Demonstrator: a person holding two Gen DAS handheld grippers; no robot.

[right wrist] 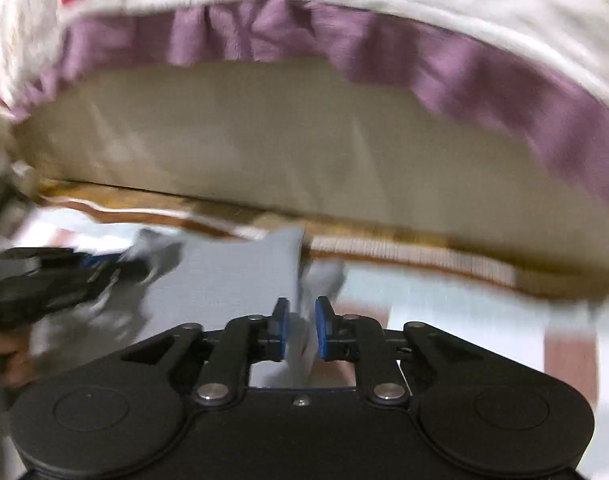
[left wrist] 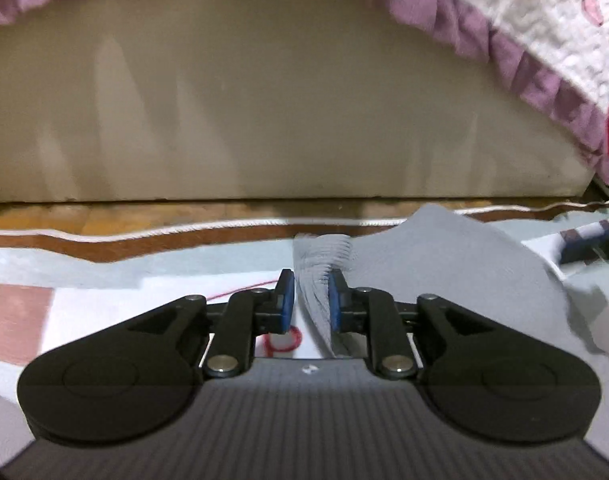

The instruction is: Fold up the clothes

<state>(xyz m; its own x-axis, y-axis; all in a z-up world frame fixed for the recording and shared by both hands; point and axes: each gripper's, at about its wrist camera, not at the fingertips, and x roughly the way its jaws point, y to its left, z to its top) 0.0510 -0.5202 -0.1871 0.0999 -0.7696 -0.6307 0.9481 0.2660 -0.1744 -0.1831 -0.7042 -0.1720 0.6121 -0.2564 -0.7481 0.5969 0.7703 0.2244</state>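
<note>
Your left gripper (left wrist: 309,300) and right gripper (right wrist: 301,330) are each nearly closed, pinching an edge of the grey garment (left wrist: 444,256) above the patterned mat (left wrist: 64,300). The grips look thin, so a hard tug could slip one free. The bed's purple frill (left wrist: 504,60) hangs close beyond.

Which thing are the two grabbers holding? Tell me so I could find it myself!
Look below the big beige bed base to the pale patchwork blanket spread on the floor. On it lies a plain grey garment, pinched by the left hand-held gripper and right hand-held gripper. It is the only plain grey cloth there, with a ribbed edge.
</note>
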